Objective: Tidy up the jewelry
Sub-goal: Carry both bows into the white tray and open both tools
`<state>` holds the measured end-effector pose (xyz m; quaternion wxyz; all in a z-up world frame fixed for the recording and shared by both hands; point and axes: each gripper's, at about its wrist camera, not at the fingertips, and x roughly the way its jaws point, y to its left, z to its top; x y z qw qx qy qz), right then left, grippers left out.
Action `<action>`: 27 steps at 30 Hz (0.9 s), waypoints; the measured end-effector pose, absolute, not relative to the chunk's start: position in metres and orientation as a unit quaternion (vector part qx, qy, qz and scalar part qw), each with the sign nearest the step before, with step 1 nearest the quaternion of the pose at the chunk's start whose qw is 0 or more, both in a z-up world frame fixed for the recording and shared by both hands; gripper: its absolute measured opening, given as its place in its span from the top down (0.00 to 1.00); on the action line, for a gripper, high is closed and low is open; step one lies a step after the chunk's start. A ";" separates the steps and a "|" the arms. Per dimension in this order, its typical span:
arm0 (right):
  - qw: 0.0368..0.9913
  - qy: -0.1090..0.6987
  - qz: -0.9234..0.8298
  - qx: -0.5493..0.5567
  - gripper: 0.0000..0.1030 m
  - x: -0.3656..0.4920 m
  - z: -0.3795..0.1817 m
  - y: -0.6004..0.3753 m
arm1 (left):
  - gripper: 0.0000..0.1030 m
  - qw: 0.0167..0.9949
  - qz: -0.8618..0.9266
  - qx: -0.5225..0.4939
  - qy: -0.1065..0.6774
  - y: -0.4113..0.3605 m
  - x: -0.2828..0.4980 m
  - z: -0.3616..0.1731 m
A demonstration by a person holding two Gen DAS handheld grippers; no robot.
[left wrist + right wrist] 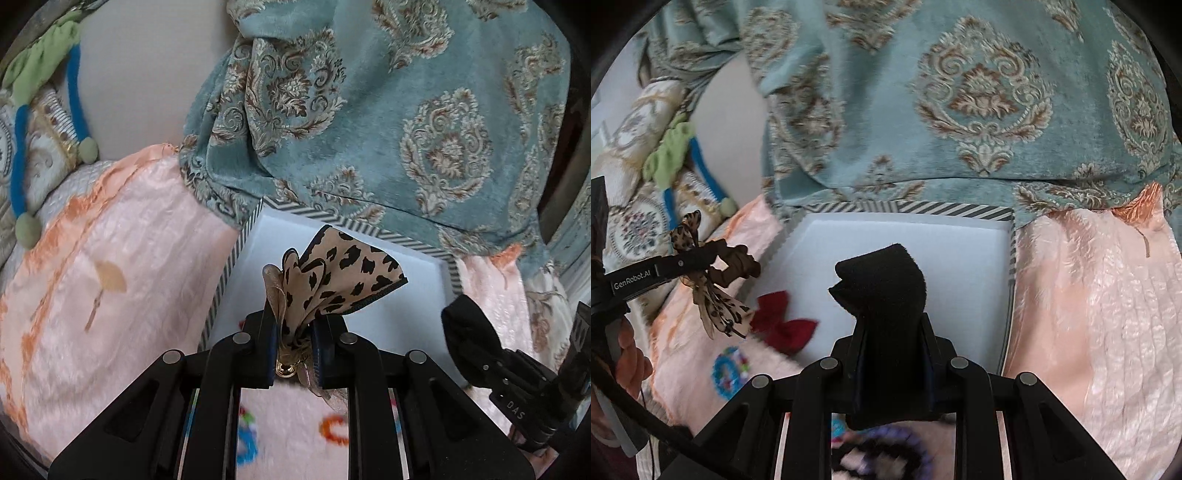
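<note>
My left gripper [294, 343] is shut on a leopard-print bow hair clip [343, 277], held up over the near edge of a white box [255, 251] with a striped rim. The same bow [716, 306] and left gripper [701, 258] show at the left of the right wrist view. My right gripper [892, 354] is shut on a black velvet bow [882, 284], held above the white box [967, 266]. That black bow [469, 332] appears at the right of the left wrist view. A red bow [783, 325] lies at the box's near left corner.
A teal patterned cloth [388, 110] hangs over the box's far side. Pink satin bedding [122, 266] surrounds the box. Bead bracelets [729, 369] lie on the pink plush near me. A green and blue fabric headband [44, 110] lies far left. A hand [628, 354] holds the left gripper.
</note>
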<state>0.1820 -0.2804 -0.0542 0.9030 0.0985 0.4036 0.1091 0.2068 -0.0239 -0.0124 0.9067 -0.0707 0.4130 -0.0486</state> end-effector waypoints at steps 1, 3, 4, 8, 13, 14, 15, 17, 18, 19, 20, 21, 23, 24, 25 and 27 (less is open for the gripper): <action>0.902 0.408 0.104 0.095 0.78 0.189 -0.059 -0.281 | 0.87 0.906 -0.045 -0.067 0.416 -0.024 0.217 -0.018; 0.899 0.417 0.097 0.089 0.78 0.200 -0.068 -0.282 | 0.87 0.904 -0.037 -0.064 0.420 -0.025 0.230 -0.026; 0.899 0.419 0.093 0.084 0.78 0.203 -0.072 -0.282 | 0.87 0.903 -0.032 -0.062 0.424 -0.025 0.238 -0.031; 0.894 0.434 0.078 0.077 0.78 0.216 -0.092 -0.285 | 0.87 0.895 -0.009 -0.056 0.442 -0.021 0.262 -0.058; 0.891 0.444 0.062 0.070 0.78 0.223 -0.101 -0.285 | 0.87 0.889 0.005 -0.044 0.456 -0.021 0.275 -0.083; 0.890 0.446 0.062 0.070 0.77 0.224 -0.102 -0.285 | 0.86 0.888 0.006 -0.043 0.457 -0.022 0.277 -0.085; 0.889 0.448 0.062 0.071 0.74 0.225 -0.103 -0.285 | 0.86 0.887 0.007 -0.042 0.459 -0.023 0.278 -0.087; 0.888 0.448 0.064 0.081 0.69 0.226 -0.103 -0.287 | 0.86 0.886 0.005 -0.041 0.462 -0.024 0.278 -0.089; 0.889 0.445 0.065 0.085 0.68 0.225 -0.102 -0.287 | 0.82 0.885 0.005 -0.041 0.463 -0.024 0.278 -0.090; 0.890 0.442 0.066 0.087 0.67 0.226 -0.101 -0.288 | 0.76 0.885 0.003 -0.042 0.463 -0.024 0.277 -0.089; 0.892 0.439 0.067 0.088 0.63 0.225 -0.099 -0.288 | 0.72 0.886 0.002 -0.044 0.462 -0.023 0.276 -0.088; 0.894 0.434 0.069 0.090 0.57 0.223 -0.096 -0.289 | 0.63 0.887 0.003 -0.044 0.459 -0.023 0.274 -0.086; 0.897 0.425 0.069 0.094 0.55 0.218 -0.089 -0.291 | 0.54 0.889 0.002 -0.048 0.455 -0.021 0.271 -0.082; 0.900 0.420 0.067 0.096 0.55 0.213 -0.084 -0.293 | 0.53 0.890 0.001 -0.052 0.452 -0.020 0.269 -0.079; 0.902 0.414 0.066 0.099 0.55 0.208 -0.079 -0.295 | 0.52 0.891 0.000 -0.055 0.450 -0.019 0.265 -0.075; 0.906 0.405 0.067 0.105 0.54 0.201 -0.071 -0.295 | 0.51 0.894 -0.005 -0.057 0.445 -0.018 0.258 -0.068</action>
